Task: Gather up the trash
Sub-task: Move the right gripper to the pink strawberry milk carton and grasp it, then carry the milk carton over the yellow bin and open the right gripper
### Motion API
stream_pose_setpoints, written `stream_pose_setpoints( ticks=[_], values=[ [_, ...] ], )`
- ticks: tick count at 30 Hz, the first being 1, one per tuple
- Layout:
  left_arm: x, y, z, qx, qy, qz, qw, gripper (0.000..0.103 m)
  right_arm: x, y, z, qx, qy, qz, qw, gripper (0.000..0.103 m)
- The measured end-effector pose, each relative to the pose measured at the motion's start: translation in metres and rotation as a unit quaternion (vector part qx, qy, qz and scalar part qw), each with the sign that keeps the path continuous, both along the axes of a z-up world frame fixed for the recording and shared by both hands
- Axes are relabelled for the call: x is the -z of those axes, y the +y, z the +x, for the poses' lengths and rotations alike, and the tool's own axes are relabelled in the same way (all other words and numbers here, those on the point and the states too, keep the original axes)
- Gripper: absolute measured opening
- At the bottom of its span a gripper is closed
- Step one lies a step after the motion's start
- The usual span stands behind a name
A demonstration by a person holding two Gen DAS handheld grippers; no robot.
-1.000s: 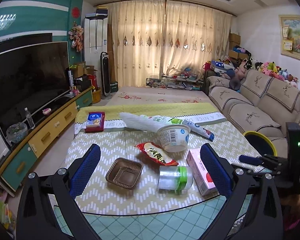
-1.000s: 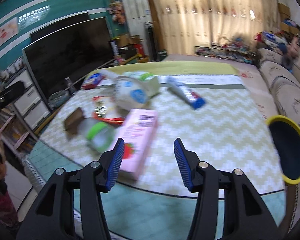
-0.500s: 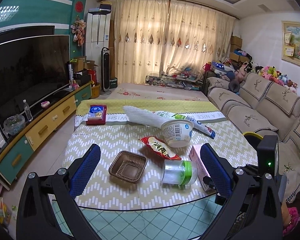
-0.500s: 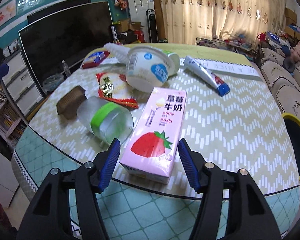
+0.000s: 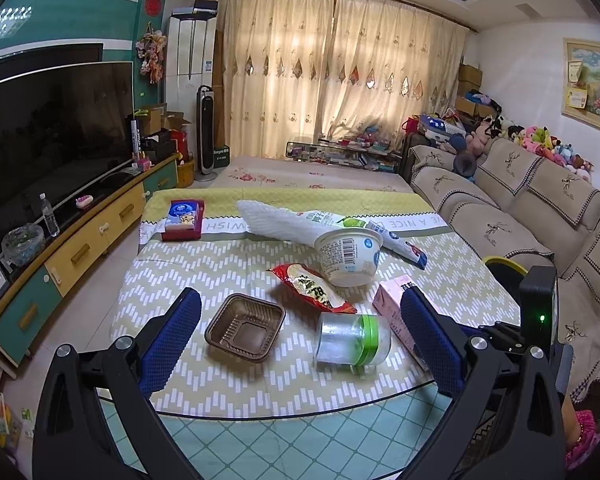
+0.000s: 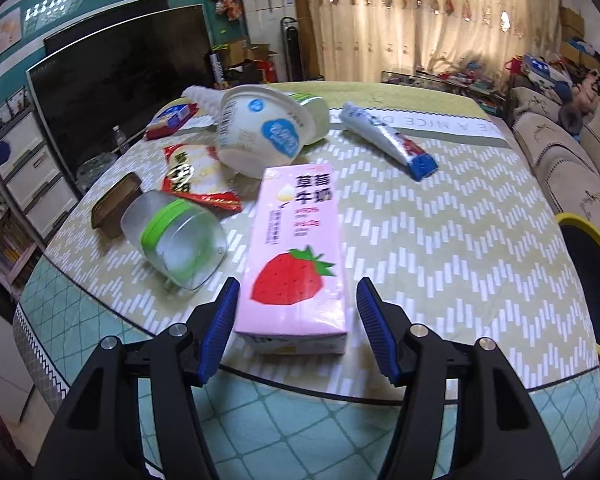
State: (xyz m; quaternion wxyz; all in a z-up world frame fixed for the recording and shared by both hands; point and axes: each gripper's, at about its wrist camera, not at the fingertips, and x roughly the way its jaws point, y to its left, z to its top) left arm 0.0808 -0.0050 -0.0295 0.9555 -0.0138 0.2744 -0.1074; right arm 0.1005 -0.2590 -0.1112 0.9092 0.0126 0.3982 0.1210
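Note:
A pink strawberry milk carton [image 6: 296,248] lies flat near the table's front edge; its near end sits between the open blue jaws of my right gripper [image 6: 298,320], not gripped. It also shows in the left wrist view [image 5: 392,304]. Beside it lie a clear jar with a green band [image 6: 176,236], a red snack wrapper [image 6: 192,180], a white tub [image 6: 260,132], a brown tray [image 6: 116,204] and a tube [image 6: 388,140]. My left gripper [image 5: 300,344] is open and empty above the front edge, over the brown tray [image 5: 244,326] and jar [image 5: 350,340].
A yellow-rimmed black bin [image 6: 592,280] stands right of the table, in front of the sofa [image 5: 520,208]. A red tissue pack [image 5: 184,220] and white plastic bag [image 5: 276,224] lie at the table's far side. A TV [image 5: 48,140] and cabinet run along the left.
My right gripper has moved forward and closer, so the milk carton's near end now sits between its jaws. The left gripper has shifted only slightly.

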Motion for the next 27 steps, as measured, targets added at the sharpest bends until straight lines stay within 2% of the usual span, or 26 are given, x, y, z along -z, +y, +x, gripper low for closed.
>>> stream_pose_setpoints(
  ticks=[3, 7, 15, 21, 27],
  values=[
    [0.002, -0.004, 0.001, 0.003, 0.001, 0.004, 1.0, 0.098, 0.005, 0.005, 0.003, -0.003, 0.003, -0.009, 1.0, 0.058],
    [0.002, -0.009, 0.004, 0.006, 0.003, 0.008, 0.9999, 0.098, 0.004, 0.004, 0.002, -0.003, 0.003, -0.007, 1.0, 0.05],
    [0.003, -0.015, 0.009, 0.012, 0.007, 0.011, 0.9999, 0.098, -0.02, -0.012, -0.012, -0.009, -0.028, 0.007, 1.0, 0.049],
    [0.005, -0.02, 0.013, 0.019, 0.012, 0.011, 0.9997, 0.098, -0.04, -0.042, -0.025, 0.0, -0.04, 0.027, 0.999, 0.049],
    [0.01, -0.03, 0.017, 0.027, 0.019, 0.016, 0.9993, 0.098, -0.045, -0.098, -0.027, 0.067, -0.046, 0.032, 0.996, 0.049]
  ],
)
